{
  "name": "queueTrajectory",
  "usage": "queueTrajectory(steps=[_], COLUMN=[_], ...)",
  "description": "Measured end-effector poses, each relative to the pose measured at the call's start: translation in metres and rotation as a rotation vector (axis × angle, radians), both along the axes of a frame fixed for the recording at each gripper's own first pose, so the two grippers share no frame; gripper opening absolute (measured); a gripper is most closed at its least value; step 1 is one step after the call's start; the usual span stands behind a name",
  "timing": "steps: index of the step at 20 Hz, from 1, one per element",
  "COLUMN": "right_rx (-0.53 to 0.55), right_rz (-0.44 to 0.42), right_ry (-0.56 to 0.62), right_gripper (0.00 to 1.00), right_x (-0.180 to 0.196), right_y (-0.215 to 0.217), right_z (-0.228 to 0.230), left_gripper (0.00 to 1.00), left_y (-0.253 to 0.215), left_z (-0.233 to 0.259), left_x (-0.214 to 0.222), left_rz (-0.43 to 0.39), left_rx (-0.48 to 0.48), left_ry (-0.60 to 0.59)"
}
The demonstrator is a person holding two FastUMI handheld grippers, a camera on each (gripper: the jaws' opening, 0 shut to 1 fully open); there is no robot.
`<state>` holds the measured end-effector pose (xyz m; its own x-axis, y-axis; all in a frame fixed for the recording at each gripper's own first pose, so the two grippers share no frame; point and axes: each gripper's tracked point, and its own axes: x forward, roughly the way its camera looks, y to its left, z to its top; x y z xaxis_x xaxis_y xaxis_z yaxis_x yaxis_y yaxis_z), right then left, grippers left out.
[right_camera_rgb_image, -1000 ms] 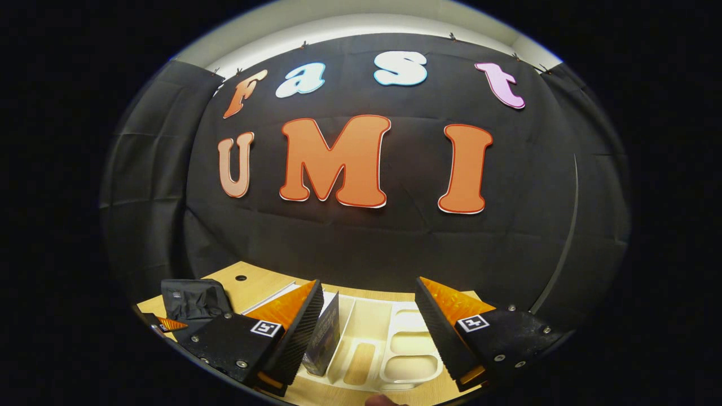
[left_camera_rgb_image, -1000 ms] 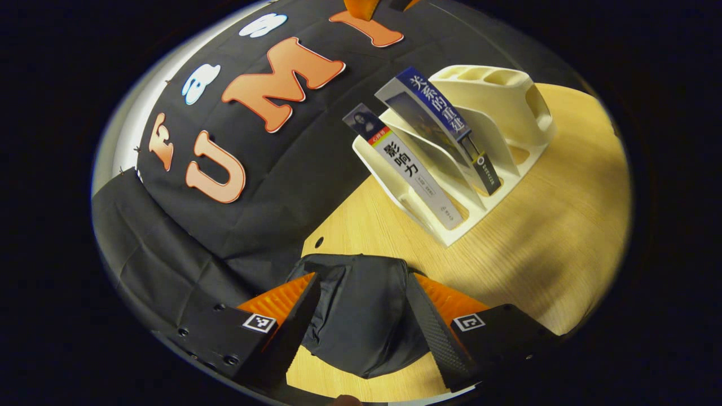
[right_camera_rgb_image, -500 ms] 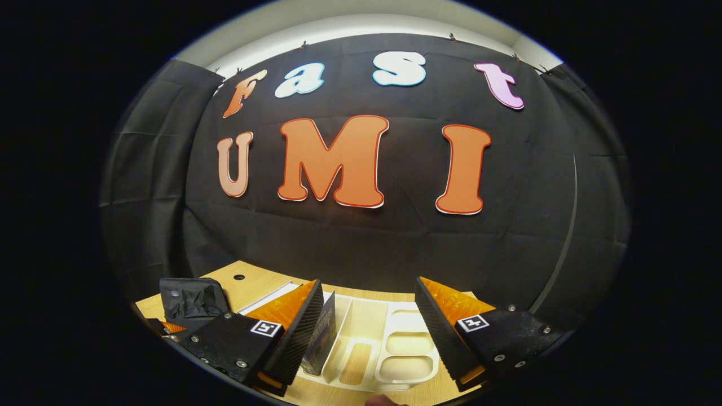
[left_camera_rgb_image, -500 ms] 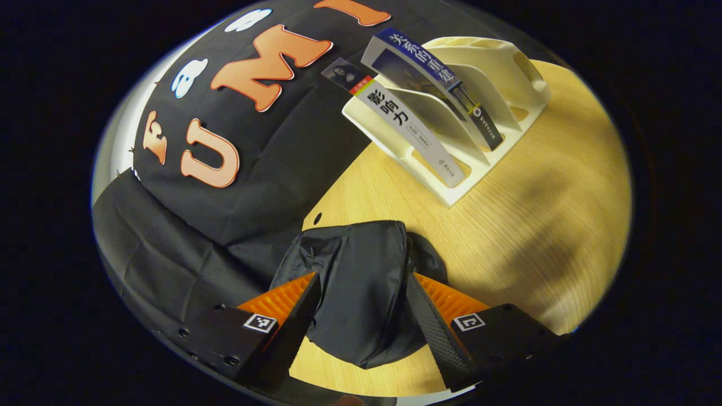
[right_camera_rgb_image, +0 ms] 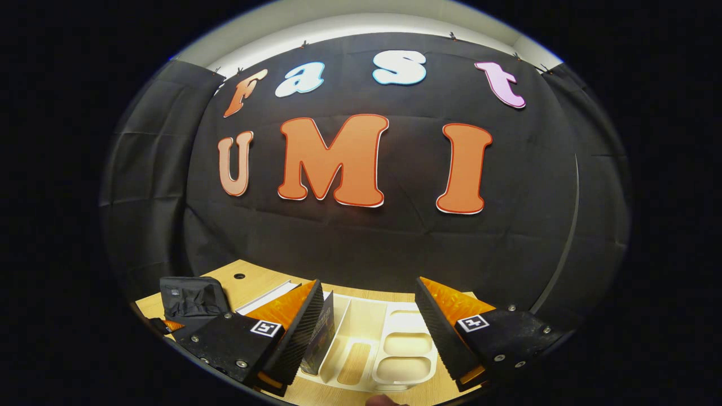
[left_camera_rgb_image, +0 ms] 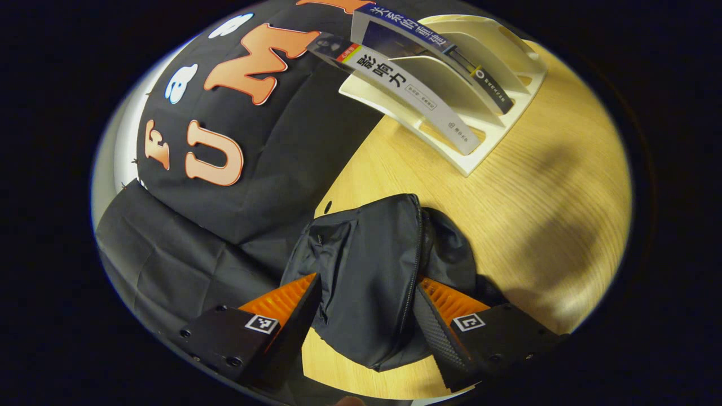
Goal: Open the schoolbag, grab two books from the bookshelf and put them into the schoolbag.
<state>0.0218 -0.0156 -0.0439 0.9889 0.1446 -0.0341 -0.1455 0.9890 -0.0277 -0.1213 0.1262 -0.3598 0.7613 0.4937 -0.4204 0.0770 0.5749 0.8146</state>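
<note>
A cream bookshelf [left_camera_rgb_image: 496, 132] at one o'clock on the wooden table [left_camera_rgb_image: 541, 237] holds two slanted books (spine text in Chinese). The left gripper [left_camera_rgb_image: 366, 304], fingers apart, straddles the black schoolbag [left_camera_rgb_image: 366, 265]. The right gripper [right_camera_rgb_image: 366, 332] hovers spread above the bookshelf.

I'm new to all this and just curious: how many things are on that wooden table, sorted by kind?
Books: 2, a white-spined book and a blue-spined book
Book rack: 1, cream
Schoolbag: 1, black
Total: 4
</note>
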Motion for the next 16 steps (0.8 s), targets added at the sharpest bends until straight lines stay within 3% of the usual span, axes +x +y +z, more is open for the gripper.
queueTrajectory(steps=[5, 7, 10, 11, 13, 14, 16], right_rx=[-0.002, -0.003, -0.015, -0.017, -0.033, -0.039, -0.047], right_rz=[0.003, 0.001, -0.023, -0.028, -0.051, -0.067, -0.096], right_ry=[-0.003, -0.007, -0.012, -0.011, -0.012, -0.013, -0.001], right_gripper=[0.97, 0.97, 0.97, 0.97, 0.97, 0.97, 0.97], right_x=[0.001, 0.003, 0.003, 0.003, 0.005, 0.007, 0.008], right_y=[-0.004, -0.004, -0.005, -0.004, -0.003, -0.002, 0.002], right_z=[0.003, 0.005, 0.008, 0.008, 0.010, 0.012, 0.011], left_gripper=[0.96, 0.90, 0.66, 0.68, 0.51, 0.30, 0.20], left_y=[0.015, 0.019, 0.019, 0.020, 0.019, 0.018, 0.019], left_z=[-0.006, -0.007, -0.007, -0.008, -0.007, -0.005, 0.003], left_x=[0.017, 0.023, 0.029, 0.028, 0.029, 0.030, 0.030], left_rz=[0.010, 0.012, -0.001, -0.006, -0.022, -0.034, -0.059], left_rx=[0.030, 0.015, -0.016, -0.033, -0.066, -0.081, -0.109], left_ry=[0.025, 0.036, 0.050, 0.060, 0.077, 0.087, 0.114])
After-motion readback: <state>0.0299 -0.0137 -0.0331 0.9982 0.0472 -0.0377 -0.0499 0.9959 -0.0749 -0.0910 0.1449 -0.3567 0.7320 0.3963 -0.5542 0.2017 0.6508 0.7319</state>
